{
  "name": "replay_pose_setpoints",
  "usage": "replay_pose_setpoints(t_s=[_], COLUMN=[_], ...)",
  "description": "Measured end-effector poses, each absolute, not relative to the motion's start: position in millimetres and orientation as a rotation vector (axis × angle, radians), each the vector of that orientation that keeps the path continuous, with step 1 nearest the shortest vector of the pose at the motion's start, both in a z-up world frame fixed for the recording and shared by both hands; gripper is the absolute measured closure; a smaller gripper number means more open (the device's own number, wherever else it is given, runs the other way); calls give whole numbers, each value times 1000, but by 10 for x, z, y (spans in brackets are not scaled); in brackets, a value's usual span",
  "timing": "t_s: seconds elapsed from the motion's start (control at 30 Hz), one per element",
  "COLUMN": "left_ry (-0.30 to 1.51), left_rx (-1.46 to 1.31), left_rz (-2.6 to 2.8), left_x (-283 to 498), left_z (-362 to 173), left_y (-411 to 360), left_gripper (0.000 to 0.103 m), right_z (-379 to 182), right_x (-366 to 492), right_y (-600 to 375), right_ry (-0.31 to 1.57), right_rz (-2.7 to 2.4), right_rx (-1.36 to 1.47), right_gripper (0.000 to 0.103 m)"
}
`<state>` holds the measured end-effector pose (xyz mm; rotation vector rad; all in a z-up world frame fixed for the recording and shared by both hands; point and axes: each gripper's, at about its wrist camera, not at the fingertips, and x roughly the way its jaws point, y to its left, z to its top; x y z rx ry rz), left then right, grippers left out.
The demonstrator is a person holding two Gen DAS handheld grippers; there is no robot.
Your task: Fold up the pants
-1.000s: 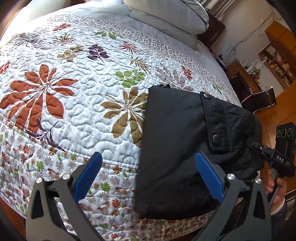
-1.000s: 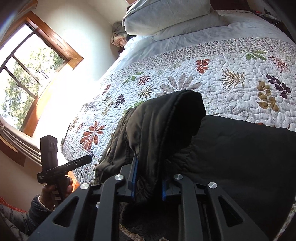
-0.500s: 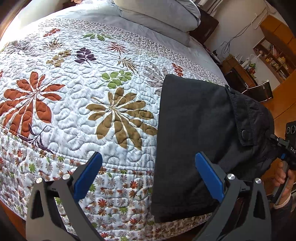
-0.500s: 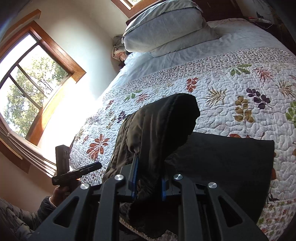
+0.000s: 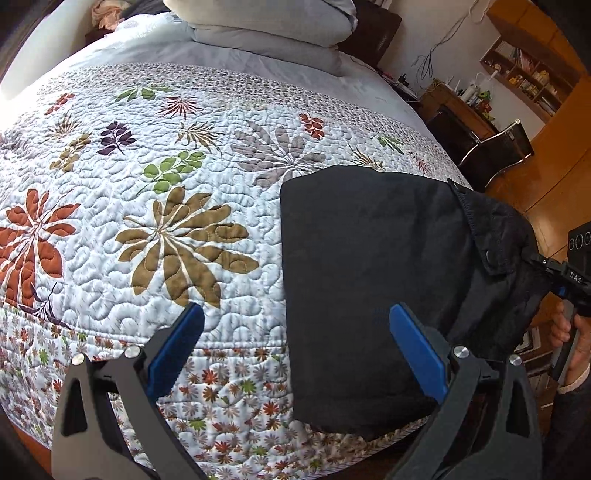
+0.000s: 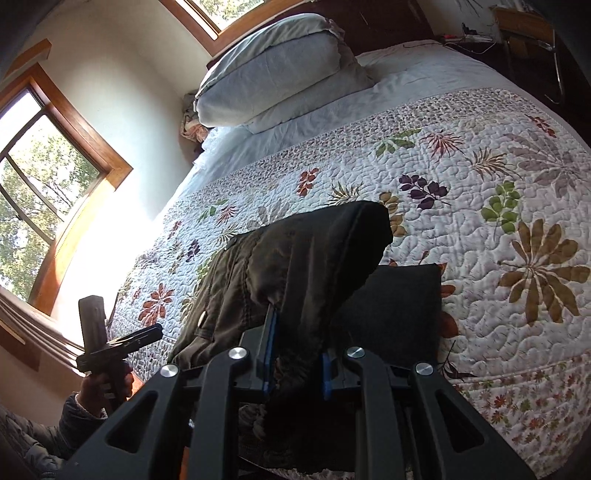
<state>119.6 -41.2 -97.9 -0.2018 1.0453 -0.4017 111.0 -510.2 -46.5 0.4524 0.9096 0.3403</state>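
Observation:
Black pants [image 5: 373, 280] lie folded at the bed's near right edge, the waistband end with a snap button hanging toward the right. My left gripper [image 5: 295, 350] is open and empty, hovering just before the pants' left edge. My right gripper [image 6: 295, 363] is shut on the pants [image 6: 306, 258], holding a bunched fold of the waist end lifted above the flat part. The right gripper also shows at the far right of the left wrist view [image 5: 570, 280], gripping the cloth's edge. The left gripper shows at the lower left of the right wrist view [image 6: 122, 339].
The bed carries a white quilt with leaf prints [image 5: 166, 229]. Pillows [image 5: 266, 26] are stacked at the headboard. A desk, a shelf and a chair [image 5: 495, 147] stand beyond the bed's right side. A window [image 6: 40, 192] is on the wall at left.
The pants have shifted right along the bed edge while my right gripper keeps its hold on the waist end. My left gripper stays open and now sits farther left of the cloth.

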Motion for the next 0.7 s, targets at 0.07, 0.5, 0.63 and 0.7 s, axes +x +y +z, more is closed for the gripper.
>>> replay_pose_setpoints(t_s=[0.07,0.5,0.63,0.7], left_ry=[1031,1033,1013,1000], left_rx=[-146,-87,-73,-66], left_rz=[-406,-429,-423,-425], left_x=[1183,1179,1150,1134], left_z=[-960,-965,-882,-839], left_y=[-557,-963,-998,-1007], left_gripper=[3,3,3,3], right_z=[-594,-1288,-1470,-1491], right_x=[1090,968,941,917], right_y=[-5207,-5465,-5502,-5520], right_ry=[916,960,959,953], right_rz=[329,298,288,290], right_rx=[487,634,716,744], right_gripper=[84,83,70,68])
